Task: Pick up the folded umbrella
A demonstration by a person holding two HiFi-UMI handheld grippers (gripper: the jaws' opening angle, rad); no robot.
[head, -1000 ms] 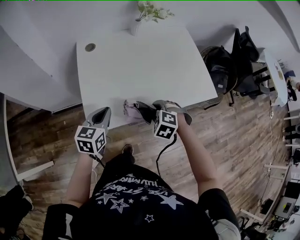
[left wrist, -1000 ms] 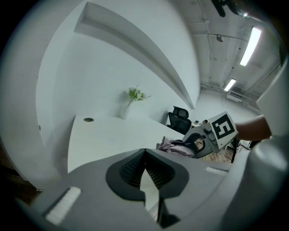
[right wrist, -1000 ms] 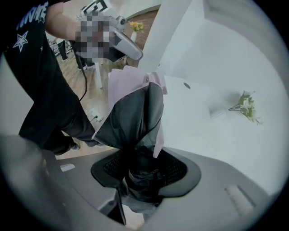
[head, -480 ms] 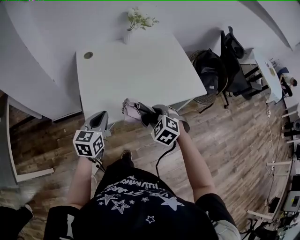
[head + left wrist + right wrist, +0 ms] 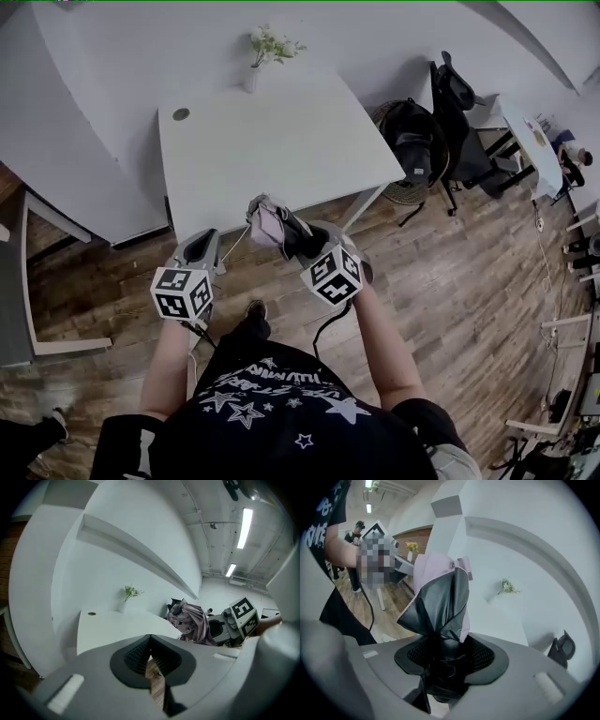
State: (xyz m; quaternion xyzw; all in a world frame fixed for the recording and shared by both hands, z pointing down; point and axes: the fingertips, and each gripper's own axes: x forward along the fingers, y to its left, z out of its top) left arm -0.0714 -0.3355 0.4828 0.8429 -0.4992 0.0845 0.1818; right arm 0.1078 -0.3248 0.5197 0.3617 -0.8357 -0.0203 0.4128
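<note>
floor point(image 5: 469, 272): brown wood planks | wall point(image 5: 103, 56): white | table point(image 5: 281, 141): white, flower vase point(image 5: 251, 79) at far edge | chairs point(image 5: 450, 122): black, right | strip lights point(image 5: 244, 527): lit

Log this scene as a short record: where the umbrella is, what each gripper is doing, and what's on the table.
white table: vase of flowers at its far edge
folded umbrella: lilac with black lining, held in the air near the table's front edge
right gripper: clamped on one end of the umbrella
left gripper: jaws together, nothing between them
</note>
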